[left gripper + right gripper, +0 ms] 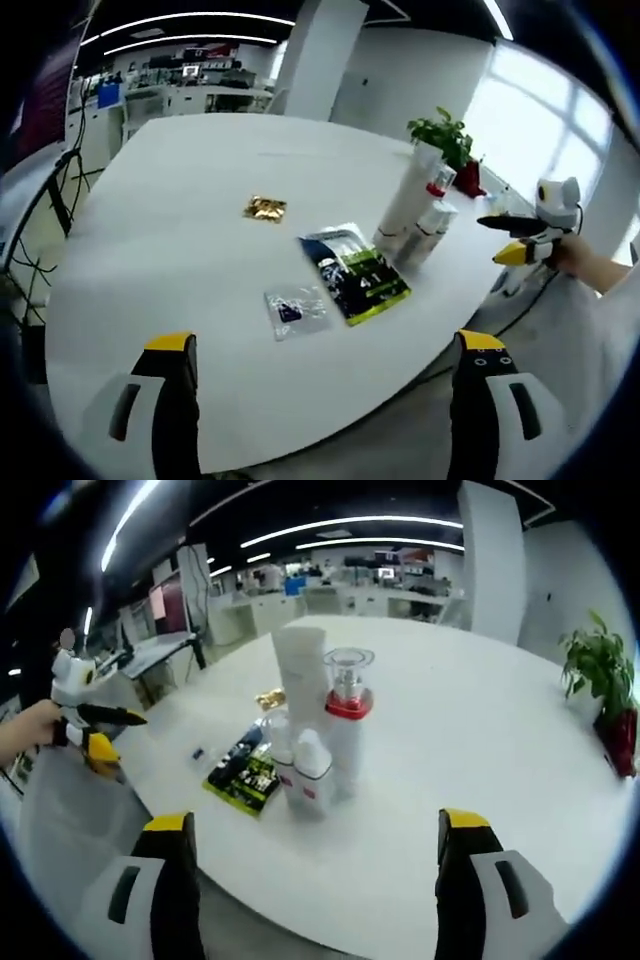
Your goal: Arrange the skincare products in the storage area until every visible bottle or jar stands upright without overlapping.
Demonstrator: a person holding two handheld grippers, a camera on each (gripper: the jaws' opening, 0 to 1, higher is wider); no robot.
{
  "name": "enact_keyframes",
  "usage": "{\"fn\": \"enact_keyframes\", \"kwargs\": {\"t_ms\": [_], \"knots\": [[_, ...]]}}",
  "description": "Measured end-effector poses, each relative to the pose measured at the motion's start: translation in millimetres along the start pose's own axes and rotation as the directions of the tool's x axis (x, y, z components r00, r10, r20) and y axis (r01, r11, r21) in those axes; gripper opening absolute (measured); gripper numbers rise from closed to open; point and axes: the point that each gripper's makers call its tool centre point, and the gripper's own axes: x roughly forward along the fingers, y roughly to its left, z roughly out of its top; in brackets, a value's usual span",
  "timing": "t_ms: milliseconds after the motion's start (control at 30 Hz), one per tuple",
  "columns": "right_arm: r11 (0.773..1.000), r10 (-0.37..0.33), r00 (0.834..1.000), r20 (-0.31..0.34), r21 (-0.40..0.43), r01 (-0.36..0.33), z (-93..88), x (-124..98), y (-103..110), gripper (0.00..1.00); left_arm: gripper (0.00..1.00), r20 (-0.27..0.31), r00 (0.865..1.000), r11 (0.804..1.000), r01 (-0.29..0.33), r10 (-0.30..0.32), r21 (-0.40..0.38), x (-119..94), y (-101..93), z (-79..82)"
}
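The skincare bottles [315, 730] stand in a tight bunch near the desk [470, 770] edge closest to the right gripper [315, 880]. They lie straight ahead of its jaws, a little way off. The jaws are wide apart and hold nothing. In the bunch, a tall white tube [300, 675] stands at the back, a bottle with a red collar and clear cap [348, 715] is beside it, and a small white bottle [311, 775] is in front. All look upright, with their long sides pointing up. They stand so close that I cannot tell if some touch.

The left gripper [325, 400] is at another edge of the desk. Its jaws are also wide apart and empty. From there the bottles [415, 215] are far across the desk, so the right gripper is nearer to them.

The left gripper view shows flat things lying on the desk: a dark and green packet [355, 272], a small clear packet [296, 311] and a gold one [265, 208]. The right gripper view shows the bottle caps up close.
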Motion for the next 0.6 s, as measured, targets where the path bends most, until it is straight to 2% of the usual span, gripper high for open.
{"fn": "enact_keyframes", "kwargs": {"t_ms": [100,167,333,467,600], "knots": [[0.999,-0.034,0.999,0.013,0.002,0.034,3.2,-2.2,-5.1,0.99,0.99,0.003,1.0,1.0,0.016,-0.016,0.008,2.4,2.5,4.7],[0.999,-0.054,0.998,0.016,0.007,0.053,2.9,-3.3,-9.1,0.99,0.99,-0.02,1.0,1.0,0.013,-0.013,0.013,4.7,2.3,2.7],[0.997,-0.073,0.997,0.015,0.006,0.073,1.6,-5.0,-13.5,0.97,0.99,-0.018,0.999,0.999,0.027,-0.027,0.027,8.9,4.8,7.8],[0.996,-0.084,0.996,0.004,-0.027,0.084,1.0,-5.7,-12.5,0.97,0.99,-0.056,0.998,0.998,0.028,-0.025,0.051,14.1,12.1,6.3],[0.995,-0.089,0.996,-0.016,-0.041,0.088,-2.9,-5.2,-13.7,0.97,0.99,-0.068,0.997,0.998,0.026,-0.022,0.054,19.3,16.3,11.0]]}}
